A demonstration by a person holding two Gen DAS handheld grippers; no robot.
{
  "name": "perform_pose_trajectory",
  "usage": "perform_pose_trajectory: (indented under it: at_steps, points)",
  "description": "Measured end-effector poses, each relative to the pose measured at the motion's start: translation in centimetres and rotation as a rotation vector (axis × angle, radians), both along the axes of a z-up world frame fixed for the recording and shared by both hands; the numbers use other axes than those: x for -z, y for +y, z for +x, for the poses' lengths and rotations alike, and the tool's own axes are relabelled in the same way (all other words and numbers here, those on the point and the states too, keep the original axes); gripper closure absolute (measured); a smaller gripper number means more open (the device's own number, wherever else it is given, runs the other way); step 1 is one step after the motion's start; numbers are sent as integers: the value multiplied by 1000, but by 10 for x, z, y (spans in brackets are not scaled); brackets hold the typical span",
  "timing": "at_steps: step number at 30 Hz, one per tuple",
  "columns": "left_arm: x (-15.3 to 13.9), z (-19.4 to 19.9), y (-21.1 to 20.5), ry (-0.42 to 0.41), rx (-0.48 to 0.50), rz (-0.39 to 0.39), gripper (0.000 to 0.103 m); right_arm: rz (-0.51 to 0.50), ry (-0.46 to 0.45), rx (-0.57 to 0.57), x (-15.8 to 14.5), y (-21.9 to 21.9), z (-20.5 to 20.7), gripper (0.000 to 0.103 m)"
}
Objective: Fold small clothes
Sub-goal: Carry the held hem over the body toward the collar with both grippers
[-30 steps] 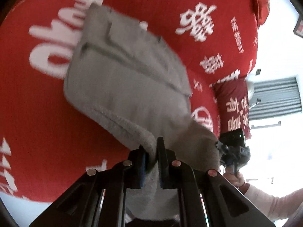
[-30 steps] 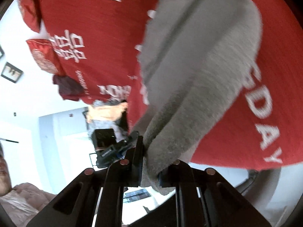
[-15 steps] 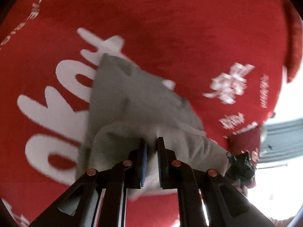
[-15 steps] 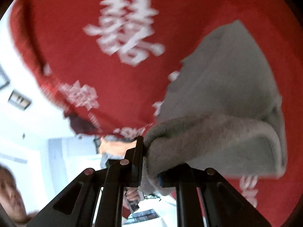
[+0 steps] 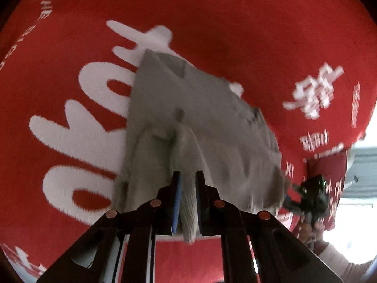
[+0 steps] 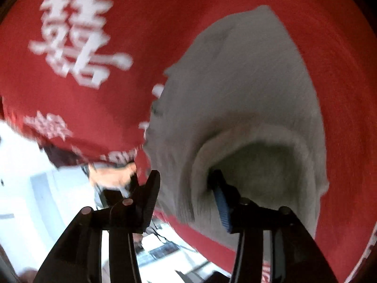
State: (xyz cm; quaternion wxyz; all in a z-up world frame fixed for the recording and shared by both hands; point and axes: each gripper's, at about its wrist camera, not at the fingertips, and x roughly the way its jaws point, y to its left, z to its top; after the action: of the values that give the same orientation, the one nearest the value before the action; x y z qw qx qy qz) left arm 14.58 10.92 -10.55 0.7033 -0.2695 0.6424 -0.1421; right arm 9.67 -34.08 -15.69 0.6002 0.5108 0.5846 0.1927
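Observation:
A small grey garment (image 5: 202, 122) lies on a red bedspread with white lettering (image 5: 235, 23), its near edge folded over towards the far edge. My left gripper (image 5: 187, 179) is shut on that near edge. In the right wrist view the same grey garment (image 6: 247, 99) curls over in a loop around my right gripper (image 6: 183, 181). The right jaws stand wide apart, with cloth still draped between them. The right gripper also shows at the garment's right corner in the left wrist view (image 5: 311, 195).
The red bedspread (image 6: 117, 11) fills most of both views. Its edge and a bright white room show at the lower left of the right wrist view. A red pillow (image 5: 329, 165) and a grey shutter (image 5: 362, 167) lie to the right.
Both grippers carried the garment's near edge forward and down over the rest of it. The right gripper has opened from shut on the cloth. The left stays shut.

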Motion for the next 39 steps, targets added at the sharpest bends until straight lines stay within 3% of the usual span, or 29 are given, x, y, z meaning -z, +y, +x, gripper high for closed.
perform_pose_trajectory:
  at_steps: [5, 8, 11, 12, 13, 19, 24, 28, 32, 33, 34, 35, 39]
  points:
    - [14, -9, -38, 52, 139, -2, 92, -10, -9, -48, -4, 11, -10, 53]
    - [29, -8, -59, 87, 181, -46, 92, -9, 12, -44, 5, 14, -12, 53]
    - [45, -9, -80, 120, 234, -31, 92, -18, 28, -43, 13, 16, -14, 53]
    - [44, -10, -81, 113, 236, -36, 92, -22, 29, -38, 14, 16, -15, 64]
    - [40, -9, -82, 99, 230, -48, 92, -23, 24, -36, 13, 16, -16, 84]
    - [10, 9, -68, 13, 93, -173, 92, 47, -89, 39, -16, 0, -8, 87]
    - [3, 54, -66, -56, 39, -89, 92, 44, -136, 94, -29, -19, 28, 87]
    - [-5, 77, -65, -94, 29, 23, 92, -8, -125, 125, -25, -27, 60, 87]
    - [-9, 58, -59, -66, 128, 72, 92, -53, -102, 73, -24, -25, 69, 84]
    - [-7, 52, -58, -48, 151, 84, 92, -68, -90, 60, -23, -25, 67, 70]
    - [-3, 43, -57, -19, 171, 90, 91, -107, -72, 55, -21, -27, 64, 46]
    - [1, 32, -56, 16, 186, 92, 92, -128, -65, 64, -18, -30, 61, 42]
    - [12, 1, -50, 80, 178, 82, 92, -104, -23, 123, -3, -42, 65, 43]
